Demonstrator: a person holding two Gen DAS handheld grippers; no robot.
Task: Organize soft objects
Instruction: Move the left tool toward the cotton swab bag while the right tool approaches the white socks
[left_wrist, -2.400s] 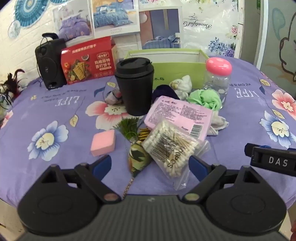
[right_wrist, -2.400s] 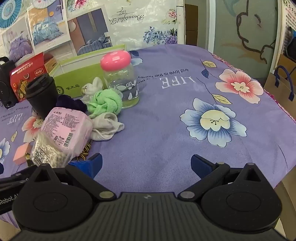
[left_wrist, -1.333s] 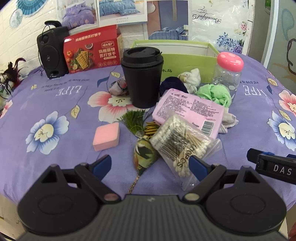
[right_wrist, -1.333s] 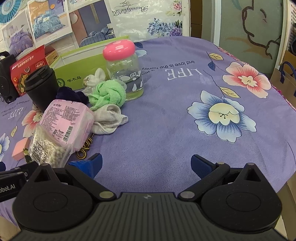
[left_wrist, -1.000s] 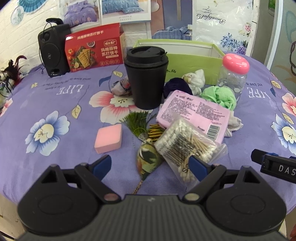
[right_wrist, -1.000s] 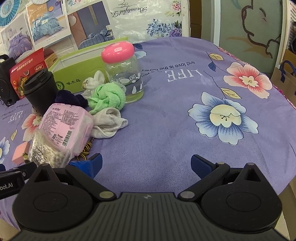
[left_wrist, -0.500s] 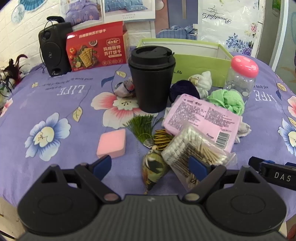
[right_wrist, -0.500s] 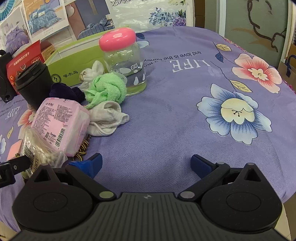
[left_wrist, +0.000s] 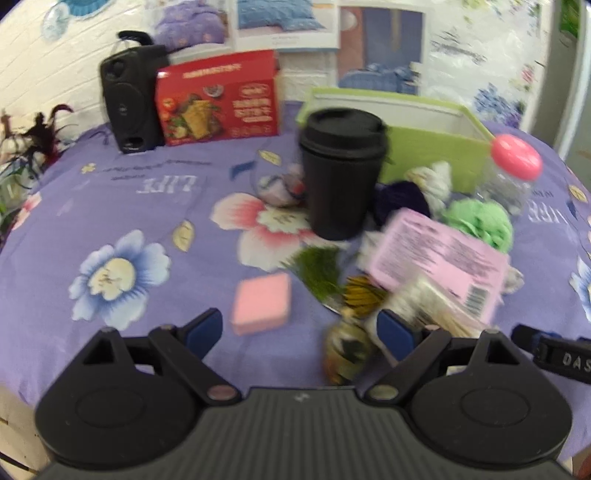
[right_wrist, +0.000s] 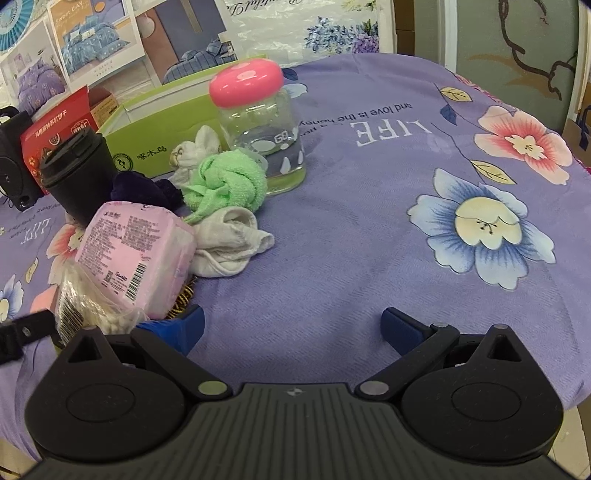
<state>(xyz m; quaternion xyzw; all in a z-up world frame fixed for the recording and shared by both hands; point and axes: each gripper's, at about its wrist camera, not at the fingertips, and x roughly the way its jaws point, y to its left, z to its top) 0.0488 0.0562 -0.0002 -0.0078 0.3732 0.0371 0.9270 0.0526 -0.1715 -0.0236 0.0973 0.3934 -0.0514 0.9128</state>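
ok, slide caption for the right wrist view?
Open right tool over the purple cloth, facing green sock, white sock and jar.

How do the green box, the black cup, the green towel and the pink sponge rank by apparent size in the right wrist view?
1. green box
2. black cup and green towel: look alike, so unranked
3. pink sponge, mostly hidden

My left fingers (left_wrist: 205, 328) have slid leftward and closer: the square pink sponge (left_wrist: 261, 309) now sits between them. My right fingers (right_wrist: 400, 328) have neared the crumpled white sock (right_wrist: 229, 245).
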